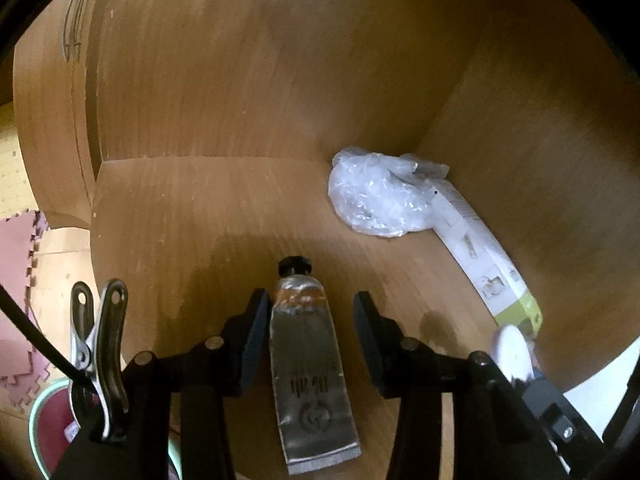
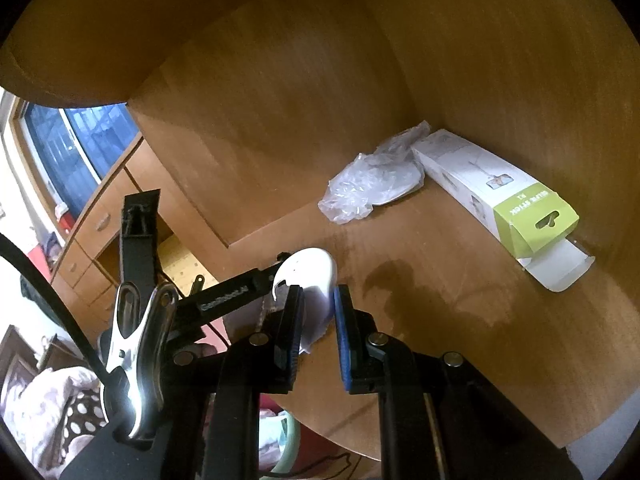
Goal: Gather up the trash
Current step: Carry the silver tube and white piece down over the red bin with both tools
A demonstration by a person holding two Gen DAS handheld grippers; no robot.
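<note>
lying between claw (image 1: 310,318) fingers — tube (image 1: 310,376)

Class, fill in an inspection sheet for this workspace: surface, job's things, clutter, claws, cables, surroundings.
Surface: wooden desk, stained patch near its front.
Job's things: silver tube, crumpled plastic bag, white-and-green carton with end flap open, white piece.
Clutter: nothing seen.
Claws: left claw open, tube lying between its fingers; right claw shut on the white piece.
Cables: black cable clipped beside each claw.
Surroundings: wooden drawers, window, pink floor mat, green-rimmed bin below the desk edge.
</note>
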